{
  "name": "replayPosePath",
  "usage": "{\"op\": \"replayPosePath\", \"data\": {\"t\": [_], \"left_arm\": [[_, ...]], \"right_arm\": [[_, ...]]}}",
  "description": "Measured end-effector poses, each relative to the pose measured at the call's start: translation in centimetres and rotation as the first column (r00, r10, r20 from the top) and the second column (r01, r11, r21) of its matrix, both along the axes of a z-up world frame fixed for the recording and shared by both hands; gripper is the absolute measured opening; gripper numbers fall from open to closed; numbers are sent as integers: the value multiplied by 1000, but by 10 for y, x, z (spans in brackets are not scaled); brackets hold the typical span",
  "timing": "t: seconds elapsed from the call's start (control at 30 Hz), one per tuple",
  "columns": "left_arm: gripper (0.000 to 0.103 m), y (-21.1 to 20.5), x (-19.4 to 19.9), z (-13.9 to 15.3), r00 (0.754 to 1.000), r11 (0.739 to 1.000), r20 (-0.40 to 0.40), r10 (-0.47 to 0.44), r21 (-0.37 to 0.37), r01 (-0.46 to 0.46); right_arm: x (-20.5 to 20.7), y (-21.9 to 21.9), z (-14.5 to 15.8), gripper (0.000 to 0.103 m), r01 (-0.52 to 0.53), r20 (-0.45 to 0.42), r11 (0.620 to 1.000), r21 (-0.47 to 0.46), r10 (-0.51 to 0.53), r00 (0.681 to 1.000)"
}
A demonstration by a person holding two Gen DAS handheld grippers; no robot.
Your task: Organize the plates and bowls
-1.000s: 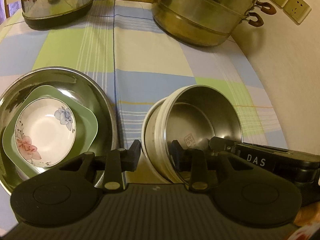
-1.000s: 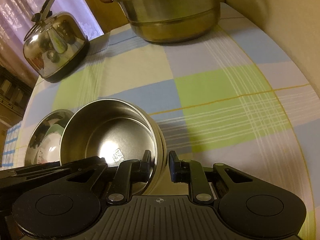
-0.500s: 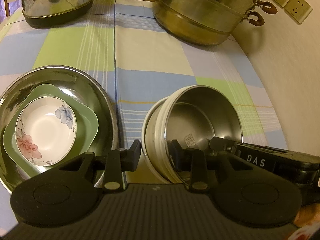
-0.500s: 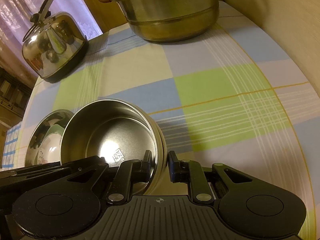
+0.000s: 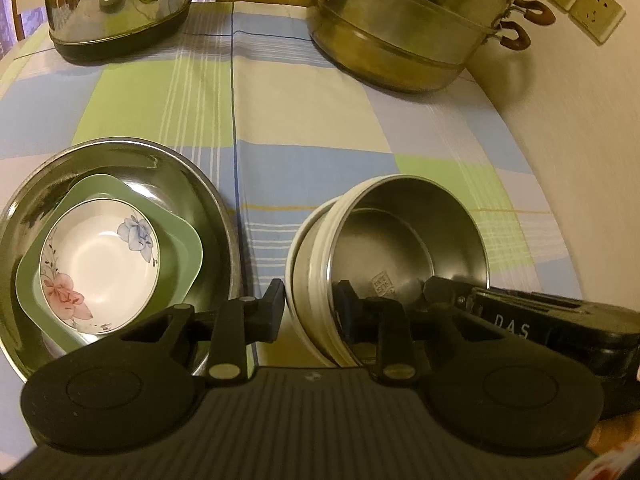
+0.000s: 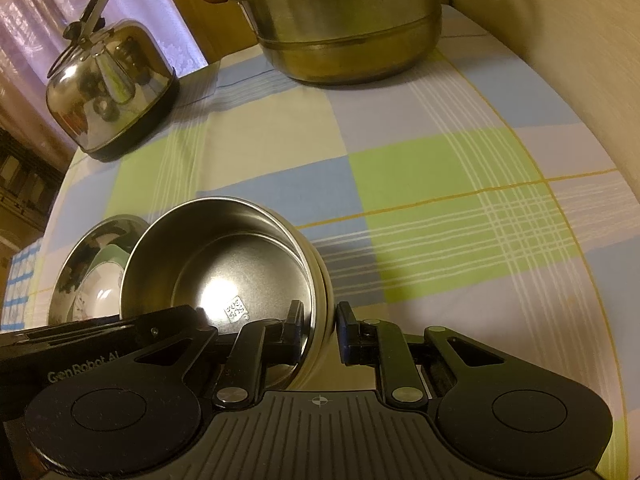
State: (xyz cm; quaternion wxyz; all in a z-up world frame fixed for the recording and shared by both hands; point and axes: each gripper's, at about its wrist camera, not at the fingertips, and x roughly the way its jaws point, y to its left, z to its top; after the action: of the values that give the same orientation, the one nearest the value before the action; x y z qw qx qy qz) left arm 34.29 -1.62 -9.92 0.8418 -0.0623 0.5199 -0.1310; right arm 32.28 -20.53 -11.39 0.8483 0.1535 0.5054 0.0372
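Steel bowl (image 5: 404,240) with cream outer wall, tilted, near the front edge of the tablecloth-covered tabletop (image 5: 300,112), toward its right side; stiff, light, slick metal, best taken by the rim. Left gripper (image 5: 310,304) straddles the near rim wall, jaws closing on it, one finger inside, one outside. Right gripper (image 6: 320,320) pinches the rim on the opposite side. Just left, a wide steel basin (image 5: 192,184) holds a green square bowl (image 5: 184,240) with a floral porcelain bowl (image 5: 100,264) nested inside, fragile. Kettle (image 5: 120,0) and steamer pot (image 5: 400,32) sit along the far edge.
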Motion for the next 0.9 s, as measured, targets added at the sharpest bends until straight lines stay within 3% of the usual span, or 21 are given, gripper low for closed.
{"op": "replayPosePath", "data": {"t": [0.2, 0.9], "left_arm": [[25, 2, -3, 1, 1000, 1000, -19, -5, -17, 5], [25, 33, -18, 39, 997, 998, 54, 62, -36, -60]], "right_arm": [[-2, 1, 6, 15, -5, 11, 1000, -18, 5, 1000], [-3, 25, 41, 15, -62, 59, 998, -9, 63, 996]]}}
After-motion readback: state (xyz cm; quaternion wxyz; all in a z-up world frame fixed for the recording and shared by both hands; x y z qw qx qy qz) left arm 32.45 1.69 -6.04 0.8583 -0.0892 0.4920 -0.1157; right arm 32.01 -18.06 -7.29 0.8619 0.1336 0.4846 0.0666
